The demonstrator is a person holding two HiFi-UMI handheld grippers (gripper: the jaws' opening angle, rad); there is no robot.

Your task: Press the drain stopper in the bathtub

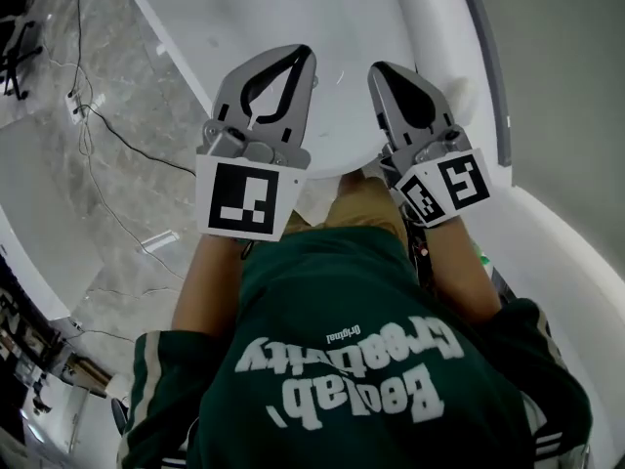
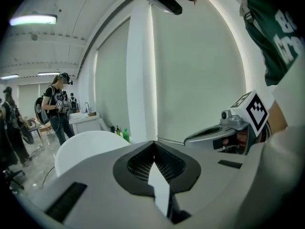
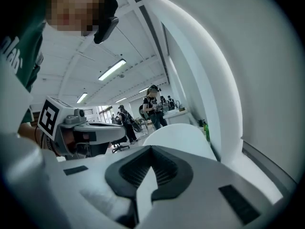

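Note:
I am looking down over a white bathtub (image 1: 293, 8). No drain stopper shows in any view. My left gripper (image 1: 305, 55) and right gripper (image 1: 376, 69) are held side by side at chest height above the tub's near rim, pointing away from me. Both are shut, with the tips meeting and nothing between them. The left gripper view shows its own closed tips (image 2: 154, 143), the tub's rounded end (image 2: 90, 144) beyond them and the right gripper (image 2: 190, 140) alongside. In the right gripper view its tips (image 3: 151, 149) are closed too, with the left gripper (image 3: 126, 128) beside them.
A marble floor (image 1: 98, 135) with loose cables lies left of the tub. A wall and ledge (image 1: 547, 115) run along the tub's right side. Beyond the tub are bottles (image 2: 125, 135), a counter (image 2: 86, 120) and several people (image 2: 57, 106).

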